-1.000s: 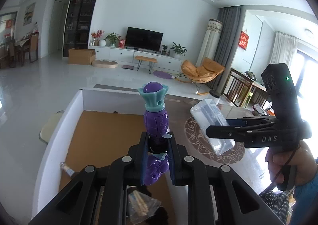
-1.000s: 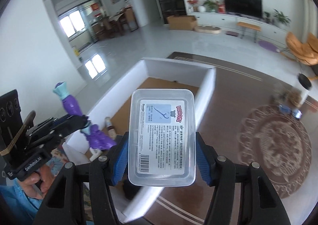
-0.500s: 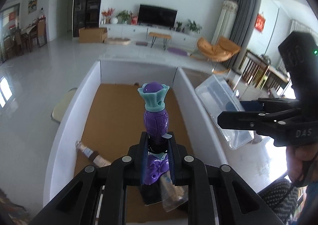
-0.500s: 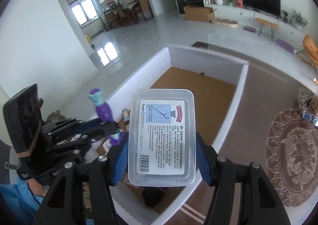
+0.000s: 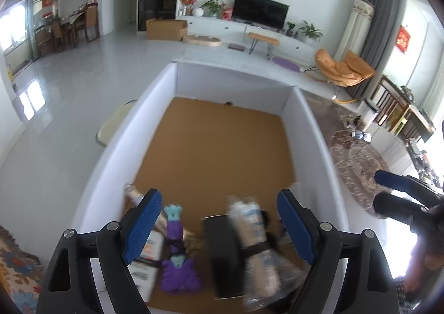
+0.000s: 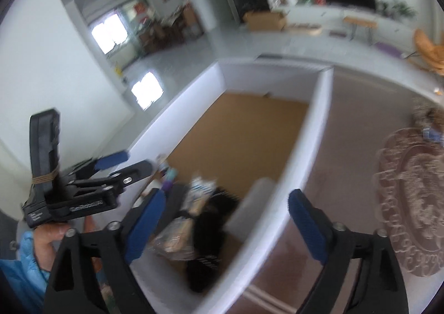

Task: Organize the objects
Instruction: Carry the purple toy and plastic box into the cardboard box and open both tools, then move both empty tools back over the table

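A white-walled box (image 5: pixel 116 153) with a brown cardboard floor sits below both grippers. The purple and teal toy (image 5: pixel 177 253) lies flat on that floor, under my left gripper (image 5: pixel 217 226), whose jaws are opening with nothing between the blue pads. In the right wrist view the left gripper (image 6: pixel 136 161) hangs over the box's near left corner. My right gripper (image 6: pixel 226 226) is opening too, and its pads touch nothing. A pale blurred shape, apparently the clear plastic container (image 6: pixel 255 203), sits below it against the box's right wall (image 6: pixel 291 175). The right gripper (image 5: pixel 384 190) shows at the left view's right edge.
A black object (image 5: pixel 224 255), a wrapped packet (image 5: pixel 258 244) and a white carton (image 5: pixel 147 253) crowd the near end of the box. The far half of its floor (image 5: pixel 216 142) is bare. A patterned round rug (image 6: pixel 416 197) lies on the floor right of the box.
Both grippers sank towards the box and opened. The purple toy left the left jaws and now lies in the box. The clear container has left the right jaws.
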